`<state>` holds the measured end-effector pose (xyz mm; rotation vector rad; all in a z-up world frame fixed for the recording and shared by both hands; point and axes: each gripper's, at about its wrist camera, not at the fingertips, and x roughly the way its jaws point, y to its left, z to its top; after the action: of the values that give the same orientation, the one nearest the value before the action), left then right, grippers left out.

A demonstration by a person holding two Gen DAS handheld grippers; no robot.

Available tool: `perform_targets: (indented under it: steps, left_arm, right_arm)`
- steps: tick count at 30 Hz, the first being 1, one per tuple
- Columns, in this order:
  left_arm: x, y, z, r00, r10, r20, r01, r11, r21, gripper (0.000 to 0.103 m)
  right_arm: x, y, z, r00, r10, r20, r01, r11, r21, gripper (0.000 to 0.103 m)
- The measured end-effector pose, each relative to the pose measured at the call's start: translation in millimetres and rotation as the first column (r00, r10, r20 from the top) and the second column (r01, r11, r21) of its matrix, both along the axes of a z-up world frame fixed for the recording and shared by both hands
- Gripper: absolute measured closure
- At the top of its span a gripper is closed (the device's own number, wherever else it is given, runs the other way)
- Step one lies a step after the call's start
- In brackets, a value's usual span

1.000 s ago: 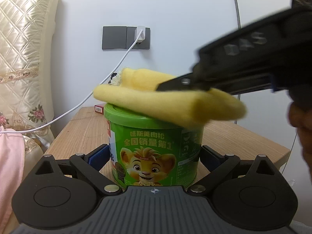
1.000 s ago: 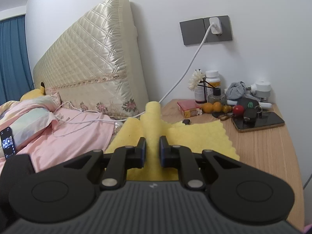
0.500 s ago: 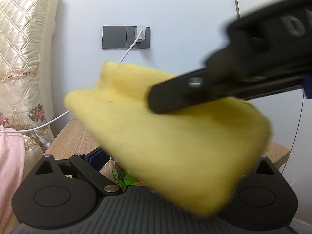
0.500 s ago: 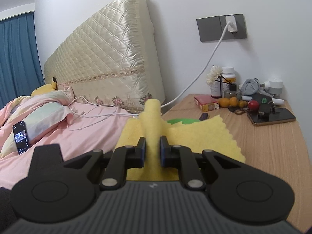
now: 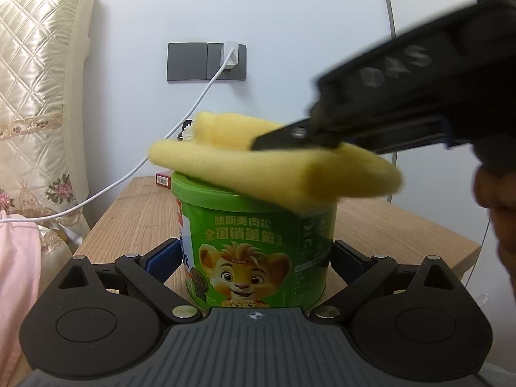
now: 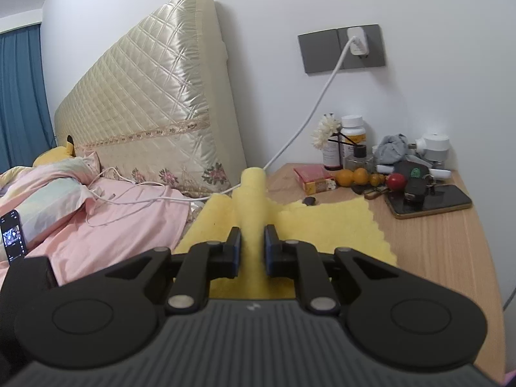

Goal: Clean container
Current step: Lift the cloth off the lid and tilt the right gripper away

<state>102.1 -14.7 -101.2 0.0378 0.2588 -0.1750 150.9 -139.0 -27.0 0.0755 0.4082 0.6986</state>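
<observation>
A green tub with a lion cub on its label stands on the wooden nightstand. My left gripper is shut on it, one blue pad against each side. A folded yellow cloth lies across the tub's lid. From the right comes my right gripper, shut on that cloth. In the right wrist view the right gripper pinches a raised fold of the yellow cloth. The cloth spreads out below and hides the tub.
At the back of the nightstand are a phone, car key, pill bottle, small oranges and a red box. A white charger cable runs to the pink bed below the quilted headboard. A hand is at right.
Half a second ago the cloth had swung up close to the left camera and hid the tub. It is now back across the lid, as one second ago. The left gripper stayed put.
</observation>
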Motion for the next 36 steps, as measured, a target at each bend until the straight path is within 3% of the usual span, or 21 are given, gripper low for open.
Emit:
perform_targets:
  steps: [11, 17, 20, 23, 26, 31, 34, 36]
  left_arm:
    - [-6, -3, -1, 1.0, -0.008, -0.004, 0.008, 1.0, -0.003, 0.004]
    - [-3, -2, 0, 1.0, -0.001, -0.008, 0.001, 1.0, -0.001, 0.004]
    - [-1, -1, 0, 1.0, 0.005, -0.029, -0.005, 1.0, 0.01, 0.002]
    - [-6, 4, 4, 0.999, 0.011, -0.052, -0.011, 1.0, 0.003, 0.001]
    - [-21, 16, 10, 0.999, -0.008, -0.039, 0.004, 0.996, -0.086, 0.001]
    - [-30, 27, 31, 0.997, 0.0, 0.076, 0.018, 0.971, -0.237, 0.001]
    - [-14, 30, 39, 0.997, 0.037, 0.062, -0.015, 0.944, -0.329, 0.002]
    - [-10, 34, 37, 0.999, 0.052, 0.011, -0.043, 0.917, -0.397, 0.002]
  right_arm:
    - [-26, 9, 1, 0.999, 0.045, -0.031, -0.043, 0.998, 0.055, 0.087]
    - [-40, -20, -9, 0.997, -0.064, -0.047, 0.073, 0.972, 0.224, 0.088]
    - [-38, -46, -18, 0.99, -0.122, -0.068, 0.139, 0.925, 0.355, 0.088]
    - [-34, -68, -36, 0.983, -0.138, -0.123, 0.181, 0.853, 0.489, 0.088]
    - [-34, -83, -53, 0.977, -0.139, -0.162, 0.207, 0.801, 0.562, 0.088]
    - [-35, -110, -62, 0.978, -0.129, -0.166, 0.209, 0.705, 0.678, 0.087]
    - [-33, -121, -69, 0.975, -0.108, -0.193, 0.217, 0.64, 0.737, 0.087]
    - [-30, -119, -71, 0.973, -0.092, -0.212, 0.222, 0.633, 0.742, 0.087]
